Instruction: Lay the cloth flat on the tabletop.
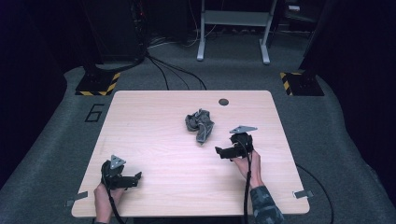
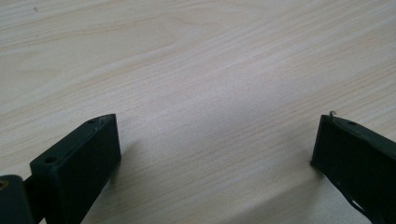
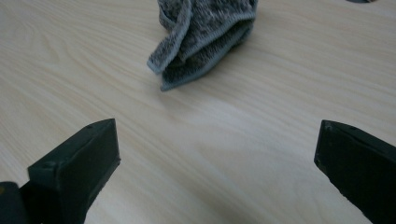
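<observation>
Right now I see a crumpled grey cloth (image 1: 200,125) lying on the pale wooden counter (image 1: 154,140), a little past the middle toward the far edge, bunched up in folds rather than spread flat. A small dark round hole (image 1: 223,101) sits in the counter beyond it, near the far edge.

My right hand-held gripper (image 1: 218,150) is over the right part of the counter, just beside the cloth on its near right side but not touching it. In the right gripper view its jaws are spread wide with bare wood between them, and the cloth (image 3: 205,37) lies ahead of them, apart from both jaws, its stitched hem hanging toward the camera. The right hand (image 1: 246,163) holds it from behind, a patterned sleeve (image 1: 264,205) coming in from the near edge, and a black cable (image 1: 246,186) trails back along the forearm.

My left hand-held gripper (image 1: 138,176) is near the counter's near left corner, well apart from the cloth, held by the left hand (image 1: 105,200). In the left gripper view its jaws are likewise spread wide, low over plain wood grain (image 2: 210,93) with nothing between them.

Each gripper carries a grey three-cornered plate on top. Around the counter there is grey carpet (image 1: 327,140), and the legs of a light metal frame (image 1: 233,28) stand farther back.
</observation>
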The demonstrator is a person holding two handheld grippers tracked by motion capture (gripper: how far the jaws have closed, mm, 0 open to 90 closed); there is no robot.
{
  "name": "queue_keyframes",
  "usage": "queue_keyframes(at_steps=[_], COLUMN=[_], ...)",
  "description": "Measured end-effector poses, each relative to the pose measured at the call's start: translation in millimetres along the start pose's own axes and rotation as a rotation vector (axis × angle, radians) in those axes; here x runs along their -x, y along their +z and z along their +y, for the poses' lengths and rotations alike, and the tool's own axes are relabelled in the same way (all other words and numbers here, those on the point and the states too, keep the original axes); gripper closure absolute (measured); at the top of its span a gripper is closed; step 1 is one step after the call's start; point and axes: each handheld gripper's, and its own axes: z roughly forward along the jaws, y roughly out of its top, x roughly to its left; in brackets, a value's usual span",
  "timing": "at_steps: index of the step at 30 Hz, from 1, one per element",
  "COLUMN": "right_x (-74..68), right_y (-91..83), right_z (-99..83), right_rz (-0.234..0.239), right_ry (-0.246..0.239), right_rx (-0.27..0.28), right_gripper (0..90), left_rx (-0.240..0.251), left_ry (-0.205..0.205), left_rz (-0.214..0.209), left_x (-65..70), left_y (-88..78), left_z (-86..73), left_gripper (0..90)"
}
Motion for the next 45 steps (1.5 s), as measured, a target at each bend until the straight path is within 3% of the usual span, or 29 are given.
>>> queue_keyframes(at_steps=[9, 12, 15, 19, 20, 23, 26, 29, 30, 31, 32, 33, 36, 39, 45], right_x=[-7.2, -6.0, -6.5, -3.2, -0.5, 1.9, 4.7, 8.2, 8.4, 8.4, 7.3, 6.3, 3.3, 3.2, -2.3], right_y=[30.8, 49.2, 61.7, 73.6, 80.8, 87.9, 100.6, 108.3, 109.6, 109.6, 110.8, 111.0, 110.2, 107.1, 84.7], right_z=[31.8, 46.1, 56.3, 65.0, 69.3, 72.1, 72.8, 69.2, 68.0, 68.0, 67.1, 66.7, 67.4, 67.6, 71.0], right_rz=[0.022, 0.033, 0.025, 0.010, 0.007, 0.001, -0.012, 0.009, 0.018, 0.018, 0.014, 0.012, 0.006, 0.005, 0.046], right_ry=[-0.020, -0.018, 0.007, 0.002, 0.011, 0.029, 0.036, 0.034, 0.043, 0.043, 0.052, 0.043, 0.035, 0.033, 0.016], right_rx=[-0.020, -0.017, -0.022, -0.023, -0.018, -0.034, -0.054, -0.079, -0.079, -0.079, -0.071, -0.068, -0.071, -0.054, 0.029], right_gripper=[0.0, 1.2, 3.2, 7.4, 13.3, 14.1, 23.2, 36.8, 42.8, 42.8, 48.6, 60.9, 72.9, 75.9, 77.3], left_rx=[-0.001, 0.002, 0.002, 0.002, 0.002, 0.001, 0.002, 0.002, 0.002, 0.002, 0.002, 0.002, 0.001, 0.007, 0.005], left_ry=[0.000, 0.000, 0.000, 0.000, 0.000, 0.001, 0.001, 0.001, 0.001, 0.001, 0.001, 0.000, -0.001, -0.002, 0.000], left_rz=[-0.003, -0.001, -0.001, -0.001, -0.001, -0.002, -0.002, -0.002, -0.002, -0.002, -0.002, -0.002, -0.002, -0.003, -0.002], left_x=[0.0, 0.1, 0.1, 0.1, 0.2, 0.1, 0.1, 0.2, 0.2, 0.2, 0.2, 0.2, 0.4, 0.6, 0.6], left_y=[-0.2, 0.0, 0.0, -0.1, -0.1, -0.1, -0.1, -0.1, -0.1, -0.1, -0.1, -0.2, -0.3, 0.0, -0.3], left_z=[0.0, -0.1, -0.1, -0.1, -0.1, -0.1, -0.1, -0.1, -0.1, -0.1, -0.1, -0.1, -0.2, -0.5, -0.4], left_gripper=[1.1, 1.1, 1.1, 1.2, 1.2, 1.3, 1.4, 1.4, 1.4, 1.4, 1.4, 1.4, 1.6, 1.7, 1.8])
